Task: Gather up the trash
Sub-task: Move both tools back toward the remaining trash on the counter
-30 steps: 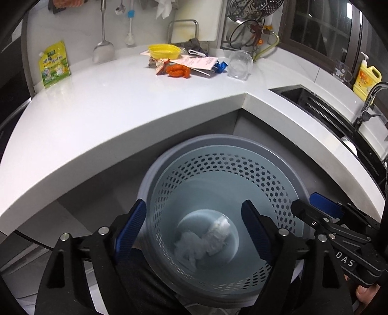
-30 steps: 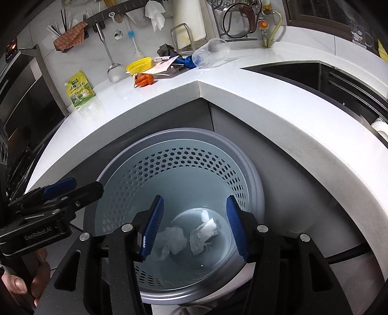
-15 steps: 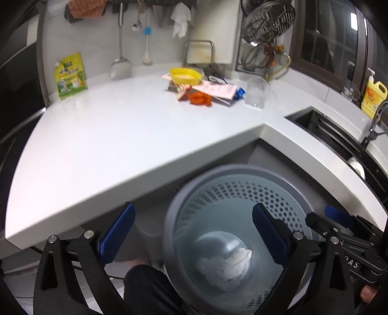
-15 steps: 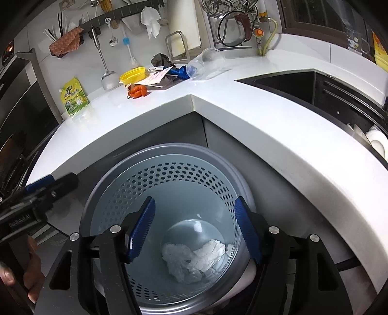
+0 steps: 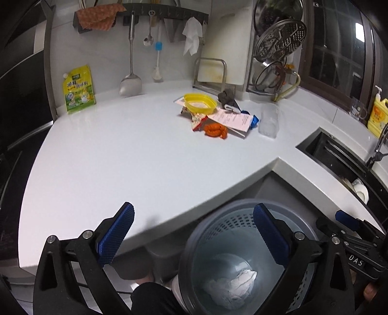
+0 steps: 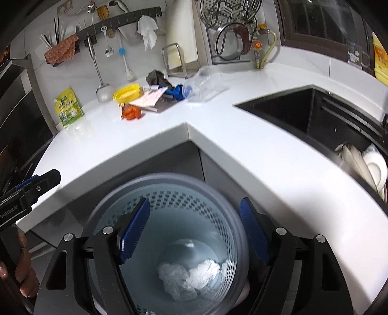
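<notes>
A grey perforated trash bin (image 5: 242, 219) stands on the floor below the white counter corner, with crumpled white paper (image 5: 232, 284) at its bottom; the bin (image 6: 174, 193) and paper (image 6: 191, 273) also show in the right wrist view. My left gripper (image 5: 194, 223) is open and empty above the counter edge and bin rim. My right gripper (image 6: 194, 218) is open and empty over the bin. On the counter far back lies a trash pile: an orange wrapper (image 5: 215, 129), a printed paper (image 5: 232, 120), a yellow lid (image 5: 200, 103) and a clear plastic bottle (image 5: 268, 121).
A yellow-green pouch (image 5: 77, 89) leans on the back wall. Utensils hang on a wall rail (image 5: 145, 17). A dark sink (image 6: 315, 116) with dishes (image 6: 371, 167) lies to the right. A yellow soap bottle (image 5: 377, 112) stands at the far right.
Both grippers have risen and tilted up from the bin toward the counter. The left one has also shifted left, so the bin now sits lower right in its view.
</notes>
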Demonstrator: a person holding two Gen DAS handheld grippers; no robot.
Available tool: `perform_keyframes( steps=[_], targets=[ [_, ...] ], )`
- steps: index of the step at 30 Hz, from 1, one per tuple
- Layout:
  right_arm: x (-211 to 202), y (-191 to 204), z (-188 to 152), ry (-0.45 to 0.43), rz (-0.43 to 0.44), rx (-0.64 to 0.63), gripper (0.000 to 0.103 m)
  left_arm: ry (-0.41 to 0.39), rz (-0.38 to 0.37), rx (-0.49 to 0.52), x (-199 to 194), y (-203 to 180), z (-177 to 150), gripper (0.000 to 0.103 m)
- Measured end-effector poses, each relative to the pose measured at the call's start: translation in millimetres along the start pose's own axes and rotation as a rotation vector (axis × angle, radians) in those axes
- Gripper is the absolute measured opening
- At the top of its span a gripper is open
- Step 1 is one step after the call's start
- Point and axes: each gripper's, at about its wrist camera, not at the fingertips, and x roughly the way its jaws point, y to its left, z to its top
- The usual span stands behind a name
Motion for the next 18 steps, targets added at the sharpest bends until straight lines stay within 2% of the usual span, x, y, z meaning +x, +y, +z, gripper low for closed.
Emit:
perform_keyframes(
  steps=[13, 18],
  targets=[
    [14.9, -7.5, 67.4, -0.079, -0.038, 0.008, 0.077, -0.089, 0.021, -0.023, 16.5, 7.2, 60.6, 0.097],
    [27.9, -12.0, 90.2, -0.09, -0.061, 0.017, 0.077, -0.095, 0.029, -0.042, 37.8, 7.6, 84.4, 0.097]
  ],
)
